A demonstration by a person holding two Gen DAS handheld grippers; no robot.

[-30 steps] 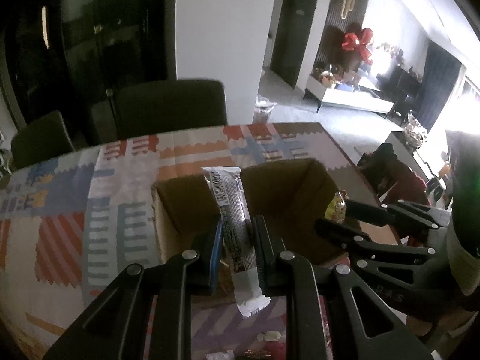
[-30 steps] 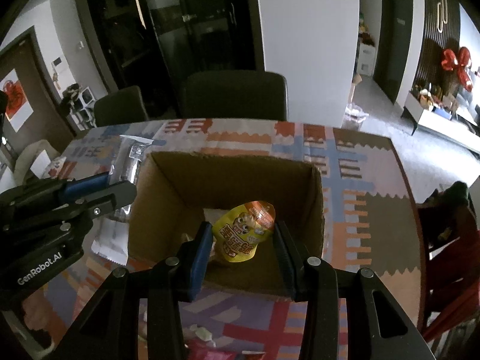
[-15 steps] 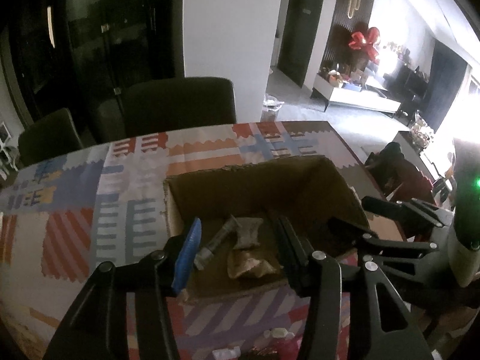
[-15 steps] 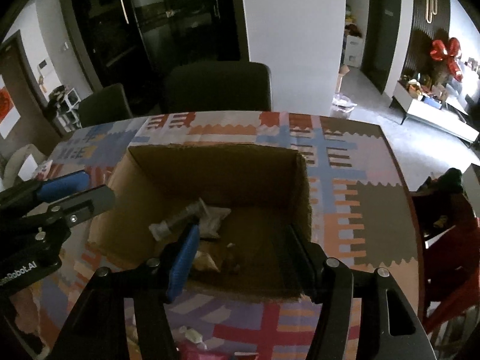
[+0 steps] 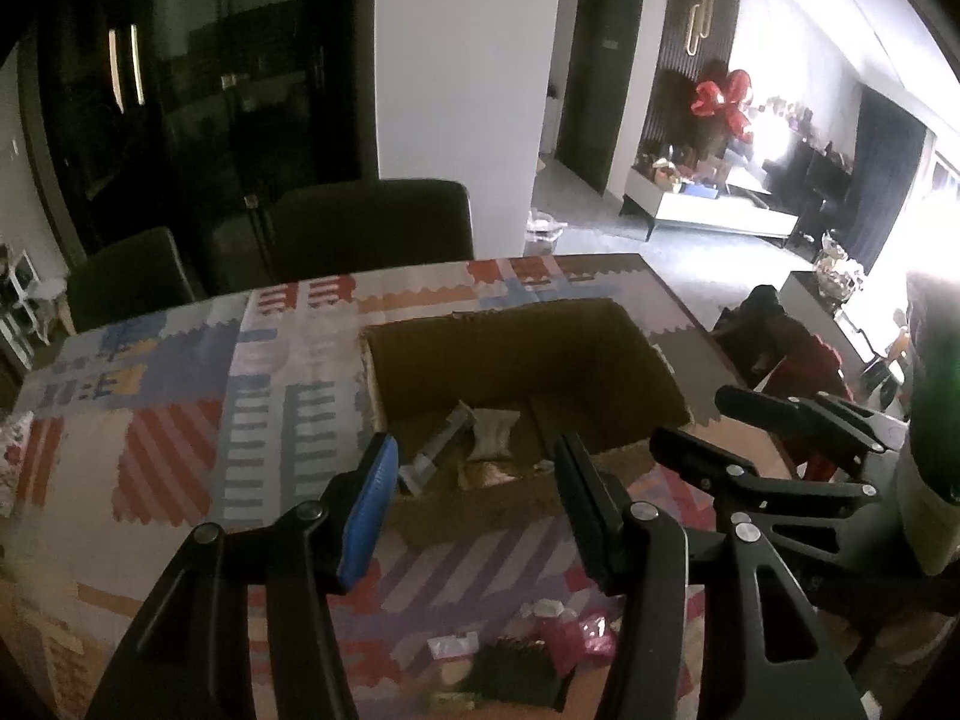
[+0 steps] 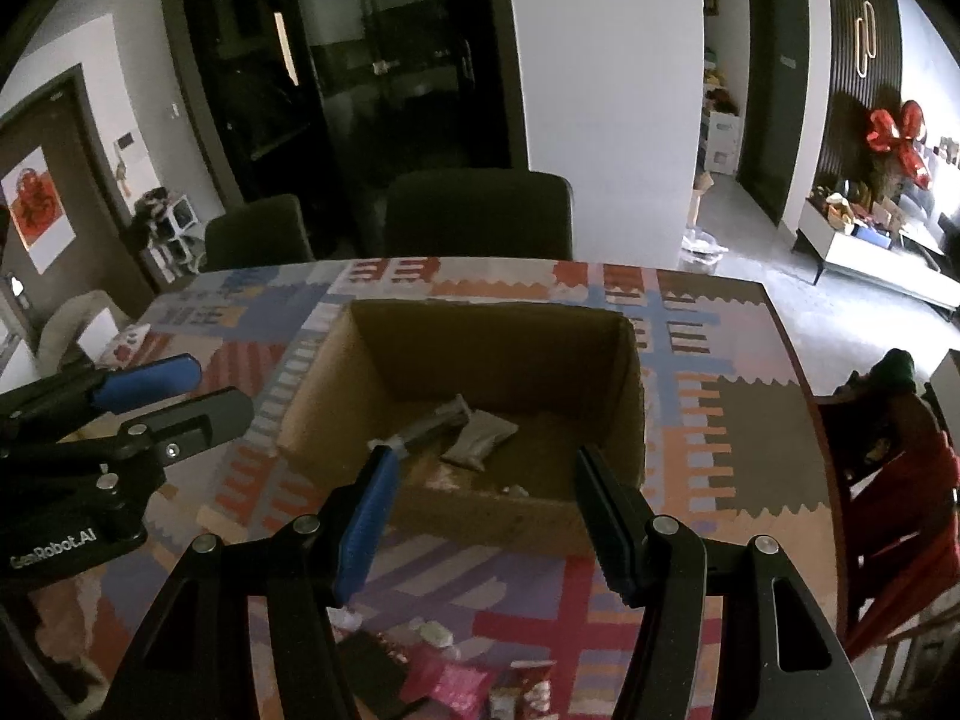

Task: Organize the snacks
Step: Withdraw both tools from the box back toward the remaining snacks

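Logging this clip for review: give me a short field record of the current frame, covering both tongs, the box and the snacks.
left tongs: open, empty, near the box's front
right tongs: open, empty, near the box's front
cardboard box: open-topped, on the patterned tablecloth
in box: long wrapped bar, small pouch
loose snacks: on the cloth in front of the box

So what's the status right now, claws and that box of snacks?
Left claw open, empty. Right claw open, empty. Cardboard box holds a few packets. More snacks loose on table, nothing blocking.
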